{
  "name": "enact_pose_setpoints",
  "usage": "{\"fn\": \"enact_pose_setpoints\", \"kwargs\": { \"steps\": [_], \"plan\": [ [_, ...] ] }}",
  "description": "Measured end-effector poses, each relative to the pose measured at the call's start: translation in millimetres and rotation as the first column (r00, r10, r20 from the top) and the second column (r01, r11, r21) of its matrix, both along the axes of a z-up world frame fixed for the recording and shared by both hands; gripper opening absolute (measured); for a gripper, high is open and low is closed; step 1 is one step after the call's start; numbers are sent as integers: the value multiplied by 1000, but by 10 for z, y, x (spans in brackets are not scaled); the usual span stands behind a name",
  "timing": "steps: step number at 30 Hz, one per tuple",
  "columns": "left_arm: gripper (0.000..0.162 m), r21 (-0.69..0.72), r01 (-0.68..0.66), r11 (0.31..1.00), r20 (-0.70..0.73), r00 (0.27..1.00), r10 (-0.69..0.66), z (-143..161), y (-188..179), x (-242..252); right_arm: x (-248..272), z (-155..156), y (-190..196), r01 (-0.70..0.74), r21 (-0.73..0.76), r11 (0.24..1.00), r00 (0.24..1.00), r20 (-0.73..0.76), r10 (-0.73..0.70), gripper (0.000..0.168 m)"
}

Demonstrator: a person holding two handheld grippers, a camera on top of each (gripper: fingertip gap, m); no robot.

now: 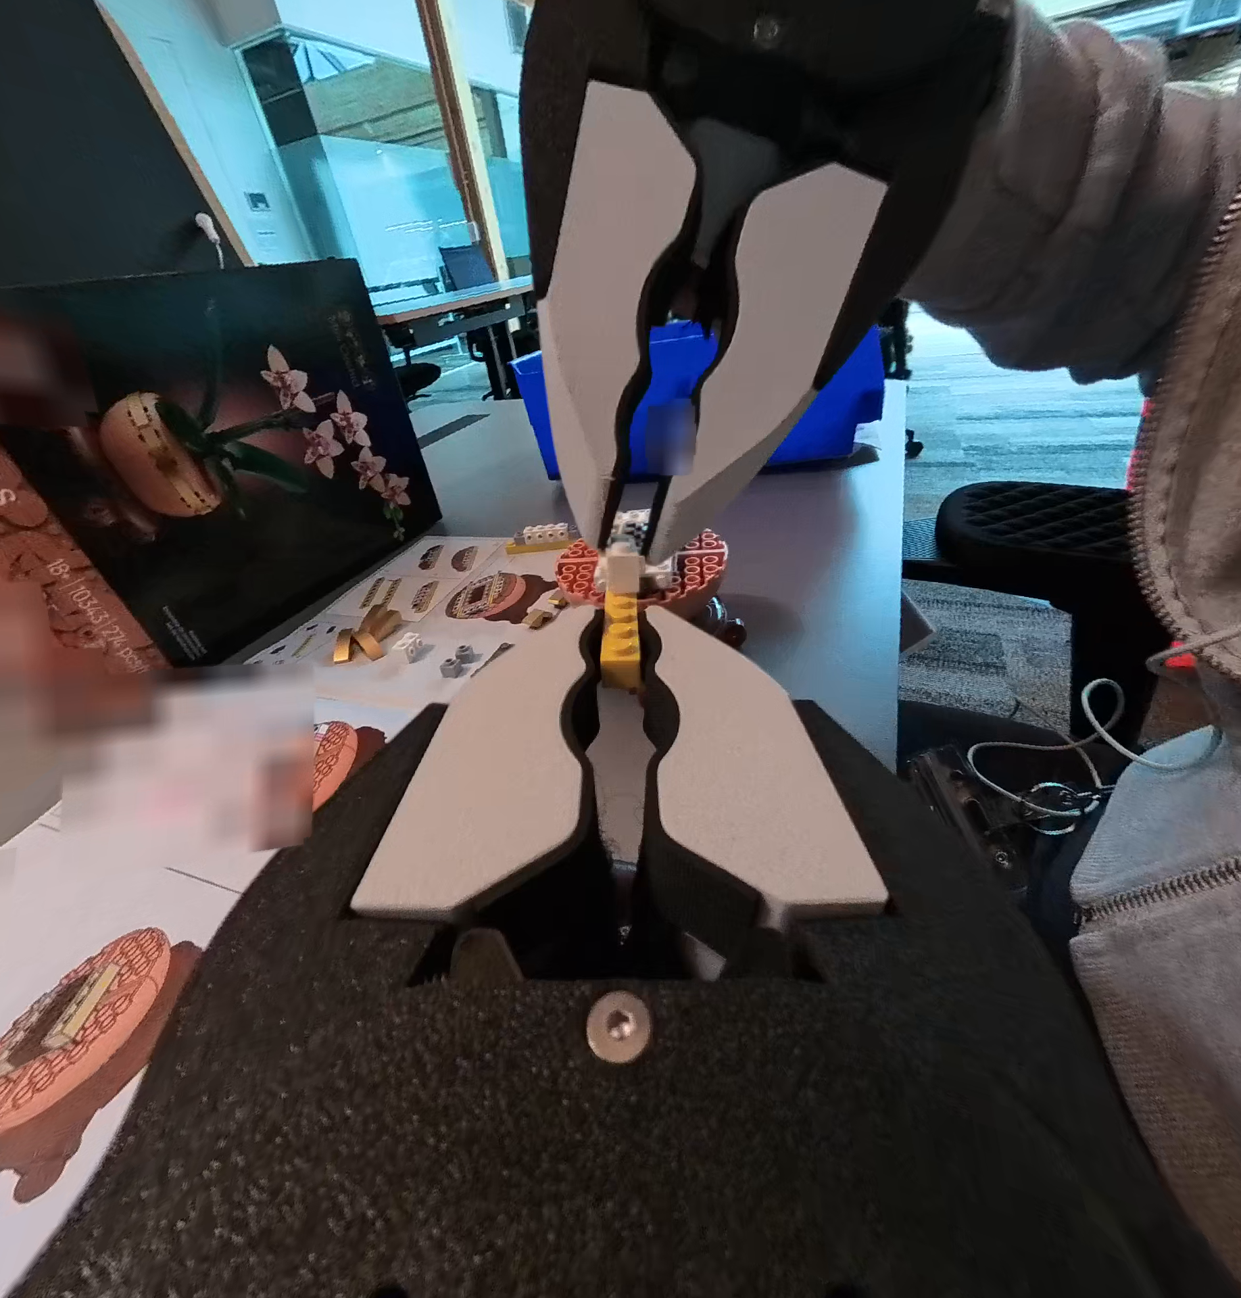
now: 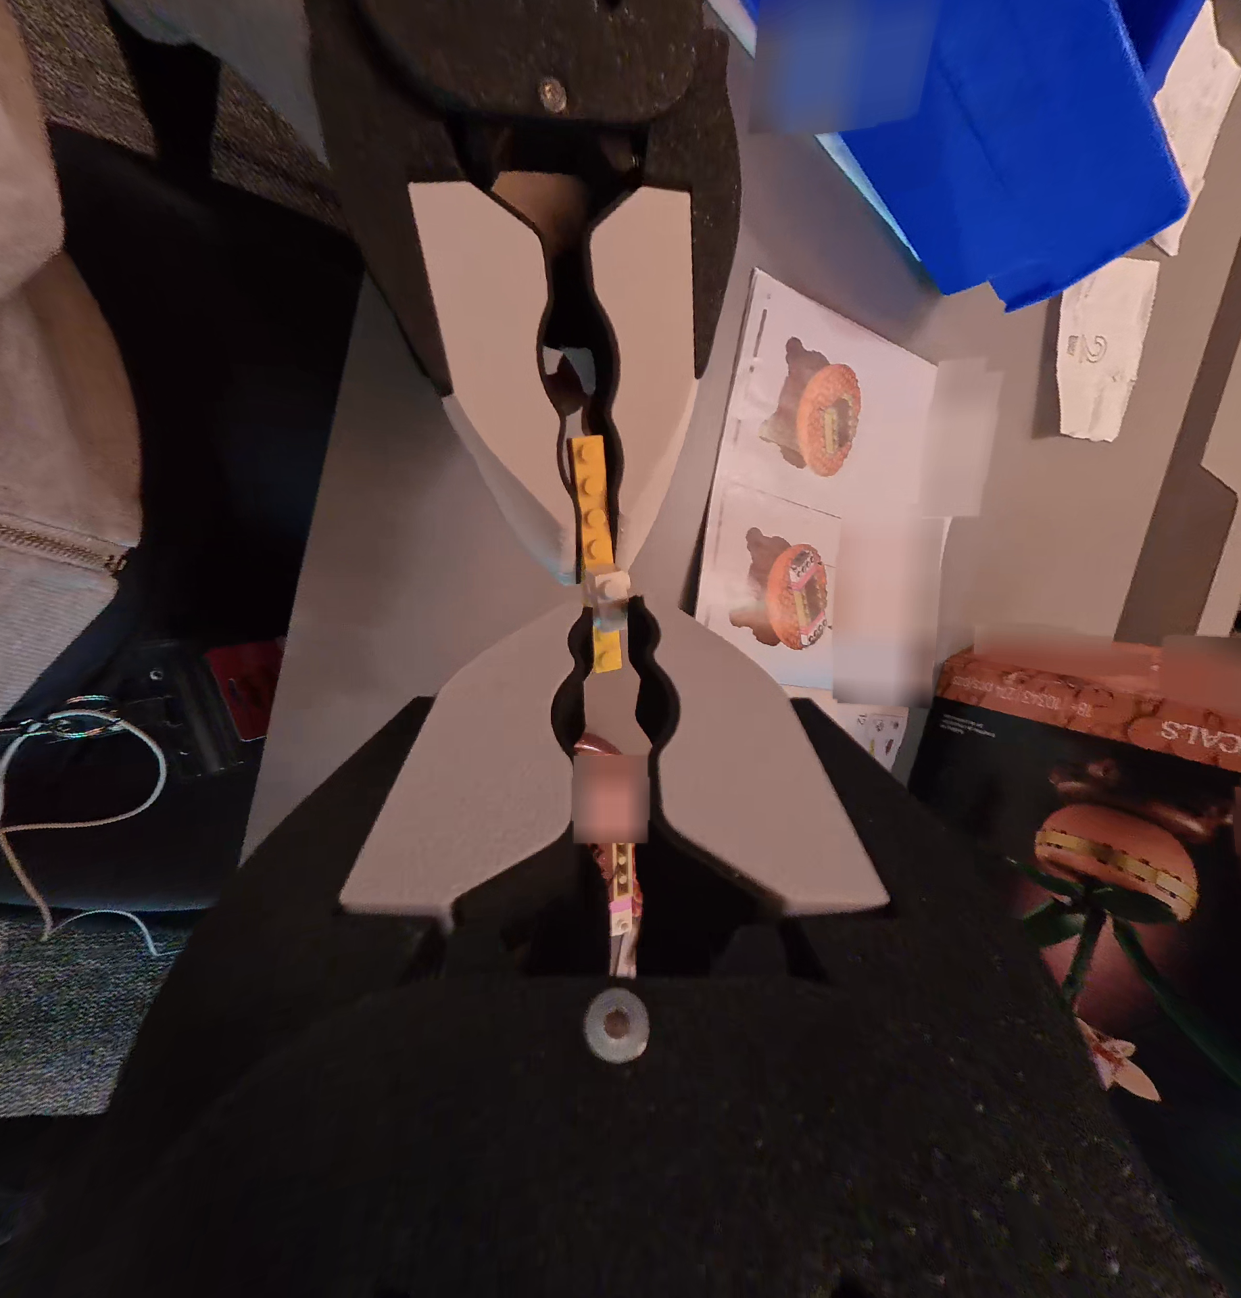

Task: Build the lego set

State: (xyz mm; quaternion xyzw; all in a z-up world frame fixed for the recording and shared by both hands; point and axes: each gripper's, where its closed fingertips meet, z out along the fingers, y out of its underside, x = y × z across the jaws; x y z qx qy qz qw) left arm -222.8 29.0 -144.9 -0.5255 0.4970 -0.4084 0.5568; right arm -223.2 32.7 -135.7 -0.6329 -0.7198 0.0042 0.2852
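Observation:
My left gripper (image 1: 621,621) is shut on a long yellow plate (image 1: 619,650), held studs up above the table. My right gripper (image 1: 628,544) comes down from above, shut on a small white brick (image 1: 621,570) that sits at the far end of the yellow plate. In the right wrist view my right gripper (image 2: 607,607) pinches the white brick (image 2: 609,586) on the yellow plate (image 2: 591,506), and the left gripper (image 2: 596,555) faces it from the top. A round coral lego base (image 1: 702,572) lies just behind on the table.
The dark lego box (image 1: 203,456) stands at the left, with the open instruction booklet (image 1: 421,590) and loose gold (image 1: 365,636) and grey pieces (image 1: 456,660) on it. A blue bin (image 1: 835,400) stands behind. The table edge and a black chair (image 1: 1025,534) are to the right. My two grippers' fingertips are within a few centimetres of each other.

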Motion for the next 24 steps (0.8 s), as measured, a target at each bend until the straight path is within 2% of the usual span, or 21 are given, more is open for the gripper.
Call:
{"fn": "enact_pose_setpoints", "kwargs": {
  "steps": [9, 13, 17, 24],
  "plan": [
    [7, 6, -15, 1000, 6, 1000, 15, 9, 10, -22, -12, -3, 6, 8, 38, 999, 1000, 28, -9, 9],
    [7, 77, -42, 996, -19, 999, 43, -10, 8, -22, -10, -30, 8, 4, 46, 999, 999, 41, -6, 9],
    [6, 81, -62, 995, -25, 998, 65, -9, 23, -23, -2, -49, 26, 26, 49, 998, 999, 42, -28, 9],
    [6, 49, -132, 990, -64, 989, 135, -59, 91, -10, 10, -106, 105, 94, 163, 982, 987, 117, -114, 9]
  ]
}}
